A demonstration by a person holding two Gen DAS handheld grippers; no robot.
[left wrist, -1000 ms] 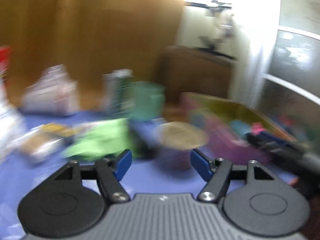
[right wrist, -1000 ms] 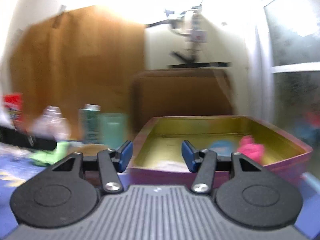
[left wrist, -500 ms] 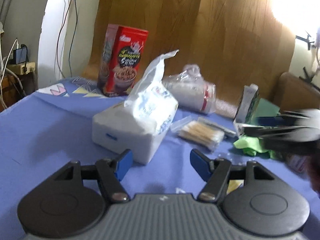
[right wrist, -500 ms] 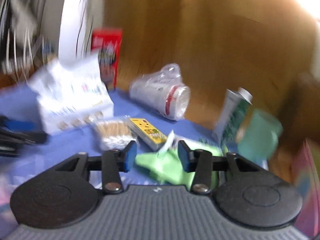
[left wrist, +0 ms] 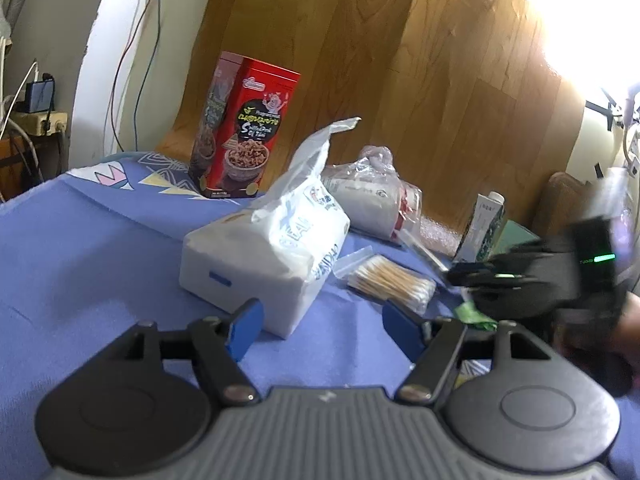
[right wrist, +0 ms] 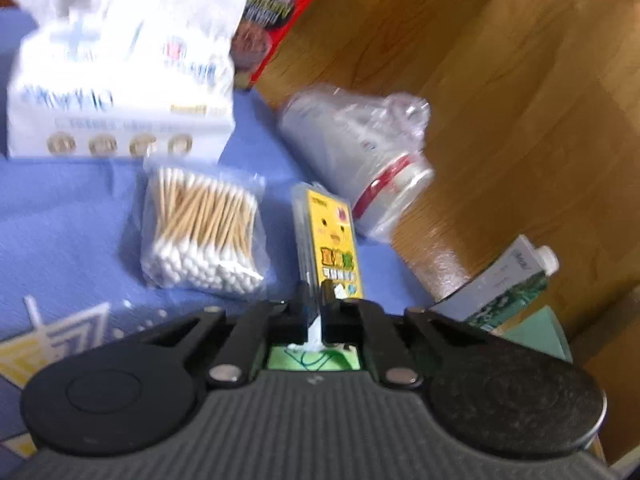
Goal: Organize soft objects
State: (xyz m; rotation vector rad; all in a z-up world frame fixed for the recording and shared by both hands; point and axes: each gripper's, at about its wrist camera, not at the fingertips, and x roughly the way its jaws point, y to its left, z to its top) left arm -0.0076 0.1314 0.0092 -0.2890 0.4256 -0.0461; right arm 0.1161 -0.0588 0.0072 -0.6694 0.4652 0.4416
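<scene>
Right gripper [right wrist: 316, 316] fingers were clamped on green cloth's [right wrist: 314, 358] white tag, cloth directly below fingertips; left gripper [left wrist: 320, 326] fingers apart, tissue pack [left wrist: 272, 248] just ahead-left.

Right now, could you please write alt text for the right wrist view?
The right gripper is shut on a white tag of a green cloth, above a blue cloth-covered table. Ahead lie a bag of cotton swabs and a yellow packet.
</scene>
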